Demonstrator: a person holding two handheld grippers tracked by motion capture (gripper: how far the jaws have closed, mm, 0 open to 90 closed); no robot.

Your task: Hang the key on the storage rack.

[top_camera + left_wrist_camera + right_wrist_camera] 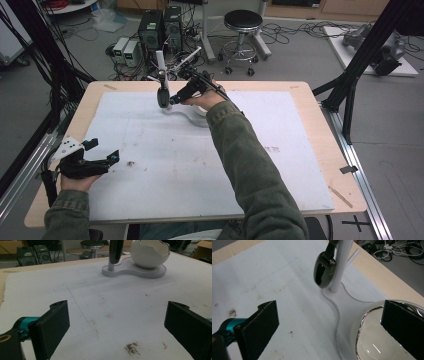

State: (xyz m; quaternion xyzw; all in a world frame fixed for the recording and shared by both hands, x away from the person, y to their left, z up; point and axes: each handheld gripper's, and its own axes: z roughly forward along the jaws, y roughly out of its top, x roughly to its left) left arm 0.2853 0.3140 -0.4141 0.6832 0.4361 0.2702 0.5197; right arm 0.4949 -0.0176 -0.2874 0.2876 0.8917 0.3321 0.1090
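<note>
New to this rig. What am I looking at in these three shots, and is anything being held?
No robot arm here: a person in green sleeves holds a two-jaw tool in each hand at a wooden table covered by a white mat.

The high view looks down from above the person. The other two come from cameras riding on the tools, looking along their black jaws.

The left gripper rests near the table's left edge, jaws wide apart over bare mat. The right gripper is at the far side, jaws open beside a flat white stand base. On that base sit a white egg-shaped bowl with a shiny rim and a white upright post with a dark metallic oval piece hanging from it.

Neither gripper holds anything.
</note>
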